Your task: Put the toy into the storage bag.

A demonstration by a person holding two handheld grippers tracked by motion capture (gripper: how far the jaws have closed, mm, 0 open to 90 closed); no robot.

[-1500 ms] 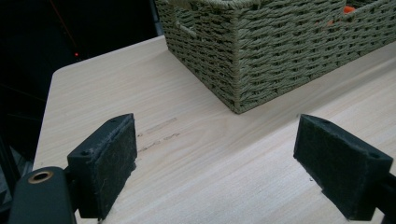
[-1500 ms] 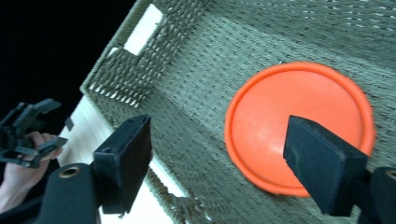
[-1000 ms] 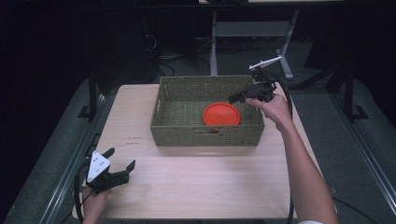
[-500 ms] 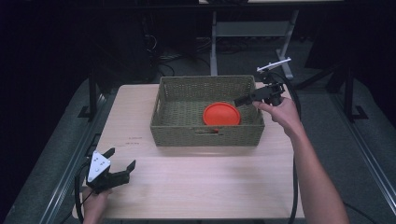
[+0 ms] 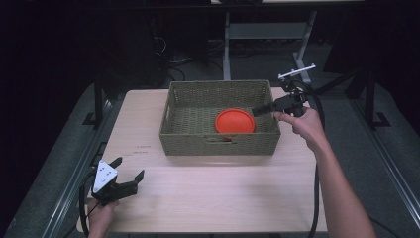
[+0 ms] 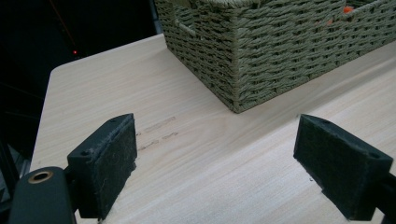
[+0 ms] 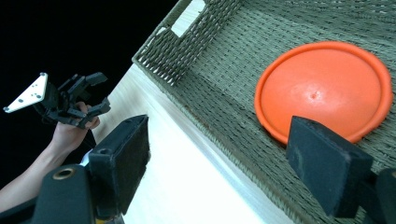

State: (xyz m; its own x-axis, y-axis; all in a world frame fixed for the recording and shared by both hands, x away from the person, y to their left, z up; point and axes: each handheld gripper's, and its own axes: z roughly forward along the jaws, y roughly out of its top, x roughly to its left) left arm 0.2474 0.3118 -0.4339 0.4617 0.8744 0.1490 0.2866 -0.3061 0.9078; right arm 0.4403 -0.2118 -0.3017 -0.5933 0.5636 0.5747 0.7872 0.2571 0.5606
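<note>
Round orange plastic disc [image 5: 235,121] lying flat inside the rectangular woven olive basket [image 5: 220,144], toward its right end. Right gripper [image 5: 262,110] hovering over the basket's right rim, jaws wide open and empty, probably lined up for the disc. Left gripper [image 5: 130,174] parked well clear near the basket's front-left corner, jaws spread, holding nothing.

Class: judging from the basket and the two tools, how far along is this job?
Done: the orange disc lies flat inside the woven basket. In hand: nothing; the right tool is open at the basket's right rim, the left tool open over the table. Left: apparently only pulling clear.
</note>
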